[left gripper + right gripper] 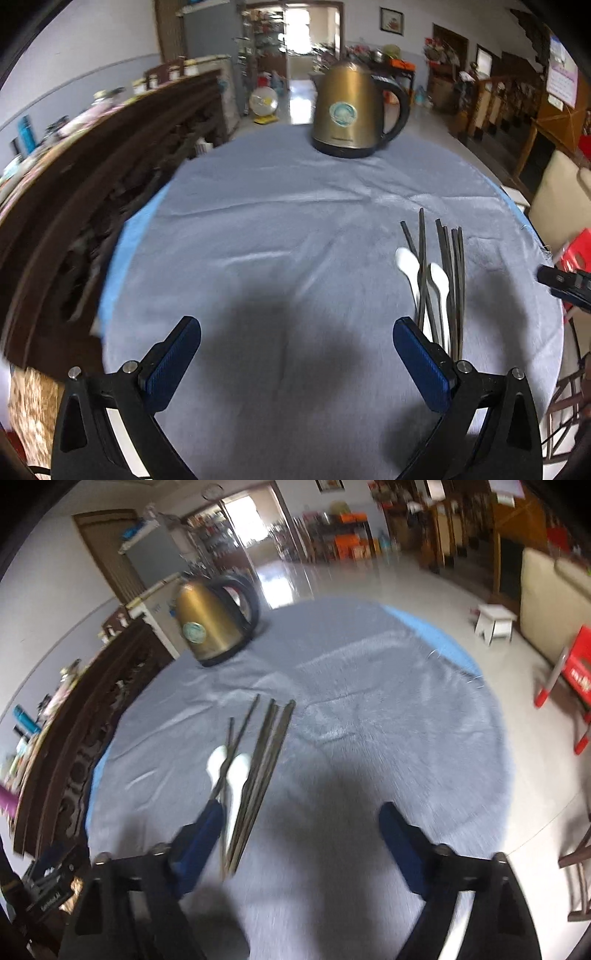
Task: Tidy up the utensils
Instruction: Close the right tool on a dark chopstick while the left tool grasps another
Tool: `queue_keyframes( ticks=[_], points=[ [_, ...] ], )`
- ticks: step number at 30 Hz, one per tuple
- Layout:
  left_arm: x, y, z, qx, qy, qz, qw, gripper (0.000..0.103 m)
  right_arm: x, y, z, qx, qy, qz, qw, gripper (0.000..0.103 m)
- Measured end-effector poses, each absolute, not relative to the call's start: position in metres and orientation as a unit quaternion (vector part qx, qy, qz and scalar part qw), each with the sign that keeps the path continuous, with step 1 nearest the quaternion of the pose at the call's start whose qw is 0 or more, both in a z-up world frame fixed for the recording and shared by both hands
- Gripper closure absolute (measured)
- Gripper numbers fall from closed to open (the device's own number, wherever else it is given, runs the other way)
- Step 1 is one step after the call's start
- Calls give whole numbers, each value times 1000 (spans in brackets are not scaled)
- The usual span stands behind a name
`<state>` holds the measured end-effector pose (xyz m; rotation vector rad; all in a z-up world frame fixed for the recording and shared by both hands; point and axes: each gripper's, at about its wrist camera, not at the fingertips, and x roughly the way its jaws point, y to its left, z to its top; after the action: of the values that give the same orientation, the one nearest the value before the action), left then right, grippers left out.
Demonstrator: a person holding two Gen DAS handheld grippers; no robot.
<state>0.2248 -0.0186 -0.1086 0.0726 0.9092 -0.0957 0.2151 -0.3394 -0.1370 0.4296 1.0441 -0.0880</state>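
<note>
Several dark metal chopsticks (453, 280) lie in a loose bundle on the grey-blue tablecloth (280, 236), with two white spoons (408, 264) among them. My left gripper (295, 343) is open and empty above the cloth; the bundle lies just beyond its right finger (421, 363). In the right wrist view the chopsticks (258, 768) and spoons (236, 771) lie by the left finger (203, 834) of my right gripper (301, 830), which is open and empty. The near ends of the utensils are hidden behind the fingers.
A gold electric kettle (351, 110) stands at the far side of the round table, and shows in the right wrist view (210, 624). A dark carved wooden cabinet (92, 192) runs along the left. A red stool (569, 679) and a white stool (495, 622) stand on the floor at right.
</note>
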Motion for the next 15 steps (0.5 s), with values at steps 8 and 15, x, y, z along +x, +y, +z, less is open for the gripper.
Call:
queue_keyframes(
  ticks=[8, 15],
  points=[
    [299, -53, -129, 27, 471, -107, 875, 32, 315, -360, -202, 294, 532, -1, 794, 56],
    [336, -95, -135, 35, 488, -160, 857, 61, 355, -361, -229, 343, 535, -5, 772, 69]
  ],
)
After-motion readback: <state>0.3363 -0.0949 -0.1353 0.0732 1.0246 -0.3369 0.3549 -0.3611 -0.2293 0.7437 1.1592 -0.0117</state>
